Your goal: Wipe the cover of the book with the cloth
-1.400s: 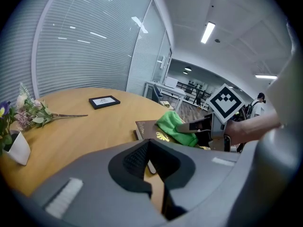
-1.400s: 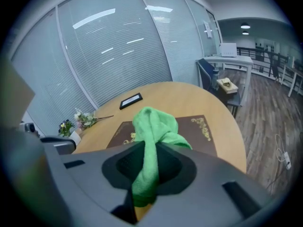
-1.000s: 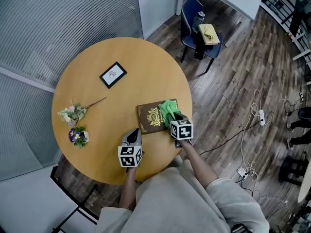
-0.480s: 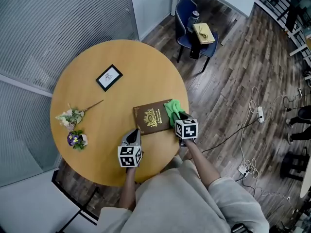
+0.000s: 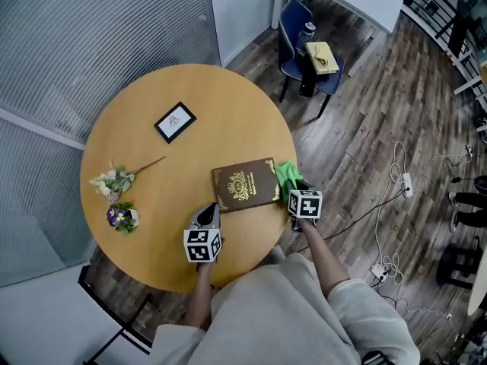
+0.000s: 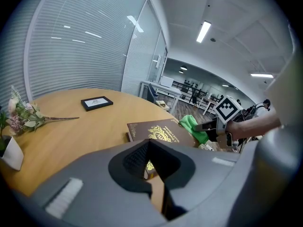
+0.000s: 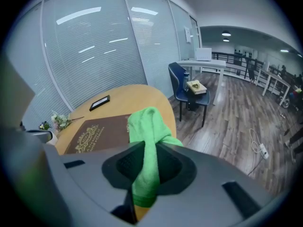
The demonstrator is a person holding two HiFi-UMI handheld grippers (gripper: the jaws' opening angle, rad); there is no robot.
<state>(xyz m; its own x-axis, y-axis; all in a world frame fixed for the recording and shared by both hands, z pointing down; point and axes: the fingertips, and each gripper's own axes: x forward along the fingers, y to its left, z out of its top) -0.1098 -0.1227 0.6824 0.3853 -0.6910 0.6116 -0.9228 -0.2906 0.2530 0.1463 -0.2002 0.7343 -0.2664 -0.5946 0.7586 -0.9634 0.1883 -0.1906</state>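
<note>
Clamping right gripper (image 7: pixel 147 163): jaws clenched on the green cloth (image 7: pixel 147 126), with a fold standing up between them.
Left gripper (image 6: pixel 150 163): jaws drawn together on nothing, hovering just short of the book's near corner and apart from it.
Book (image 5: pixel 245 185): brown, with its gold-stamped cover up, lying flat near the table's near-right rim, between the 2 grippers.
Cloth position: at the book's right edge, by the rim of the table (image 5: pixel 190 82). Whether it touches the cover or hangs beyond it, I cannot tell.
Change over 1 second: the cloth sat on the right part of the cover, and the right gripper has dragged it rightward, off the cover. The book appears to lie where it lay.
Meaning for the task: probably 1 stroke has just finished. Nothing shows a pass over the left part with the gold crest, so more strokes seem due.
Further back: small flower pot (image 5: pixel 122 217), flower sprig (image 5: pixel 114 179) and picture frame (image 5: pixel 175 122), all well apart from the book. A blue chair (image 5: pixel 304 44) stands beyond the table.
Hard to make out: the cloth's near part is hidden by the right gripper's cube in the head view. Any dust on the cover is too fine to see.
</note>
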